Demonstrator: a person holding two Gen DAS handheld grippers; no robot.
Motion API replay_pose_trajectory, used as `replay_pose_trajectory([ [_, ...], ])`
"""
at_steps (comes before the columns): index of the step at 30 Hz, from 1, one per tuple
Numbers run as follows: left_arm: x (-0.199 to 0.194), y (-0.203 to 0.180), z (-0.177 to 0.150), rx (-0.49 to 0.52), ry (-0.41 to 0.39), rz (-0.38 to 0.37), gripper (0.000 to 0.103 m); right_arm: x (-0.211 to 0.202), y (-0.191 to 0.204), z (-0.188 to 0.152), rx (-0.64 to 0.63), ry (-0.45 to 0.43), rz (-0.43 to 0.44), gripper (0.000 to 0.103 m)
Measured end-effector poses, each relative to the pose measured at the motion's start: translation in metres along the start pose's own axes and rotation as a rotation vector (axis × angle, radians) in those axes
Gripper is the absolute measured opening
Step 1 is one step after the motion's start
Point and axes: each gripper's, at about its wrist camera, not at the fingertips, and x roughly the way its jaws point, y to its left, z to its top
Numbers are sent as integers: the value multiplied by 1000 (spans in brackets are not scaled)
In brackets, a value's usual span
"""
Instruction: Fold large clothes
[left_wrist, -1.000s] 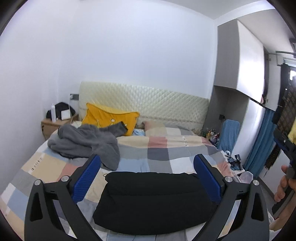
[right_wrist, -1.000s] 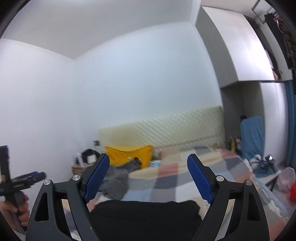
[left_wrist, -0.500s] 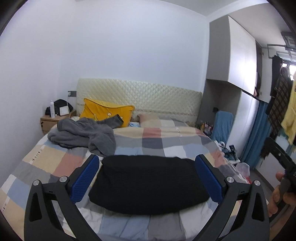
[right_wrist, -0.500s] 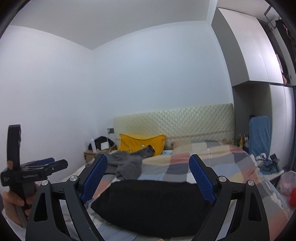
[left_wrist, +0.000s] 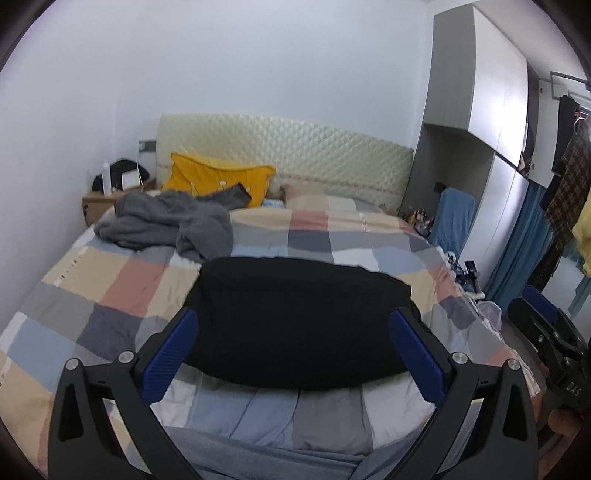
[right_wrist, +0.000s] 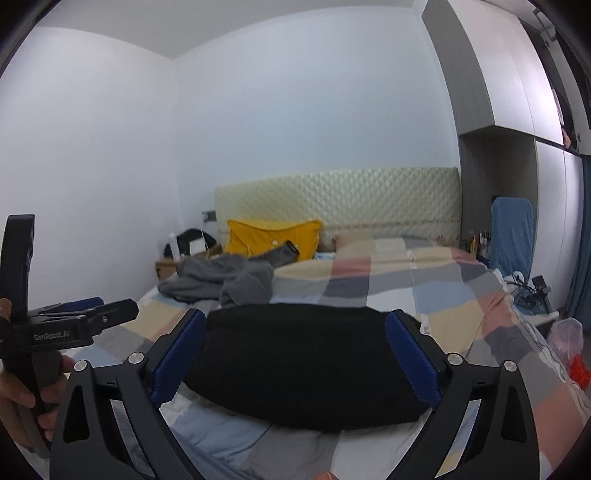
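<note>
A folded black garment (left_wrist: 299, 321) lies flat on the checked bedspread (left_wrist: 122, 284) near the foot of the bed; it also shows in the right wrist view (right_wrist: 306, 365). A crumpled grey garment (left_wrist: 166, 225) lies further back on the left, seen too in the right wrist view (right_wrist: 225, 280). My left gripper (left_wrist: 293, 350) is open and empty, held back from the black garment. My right gripper (right_wrist: 295, 354) is open and empty, also short of it. Each gripper shows at the edge of the other's view: the right one in the left wrist view (left_wrist: 546, 332), the left one in the right wrist view (right_wrist: 74, 321).
A yellow pillow (left_wrist: 218, 181) leans on the quilted headboard (left_wrist: 295, 155). A wooden nightstand (left_wrist: 103, 203) stands at the back left. A blue chair (left_wrist: 454, 218), cables and bags fill the floor on the right, by the wardrobe (left_wrist: 491, 129) and hanging clothes (left_wrist: 569, 177).
Both grippers have pulled back and tilted down, so the bed and black garment sit higher and fuller in view. Both stay open. The garments have not moved.
</note>
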Motion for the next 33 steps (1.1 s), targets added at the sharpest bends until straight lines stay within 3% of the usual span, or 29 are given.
replay_pose_trajectory([
  [3,10,-1,-7,5,32,31,103,9,0,-11,8,34,-1,98],
  [7,21,-1,-17,0,66,9,103,19,-3,-24,26,80,-10,98],
  [16,46,-9,-30,33,131,42,103,38,-8,-47,27,167,-25,98],
  [33,52,0,-29,37,148,42,103,49,-12,-47,33,189,-39,98],
])
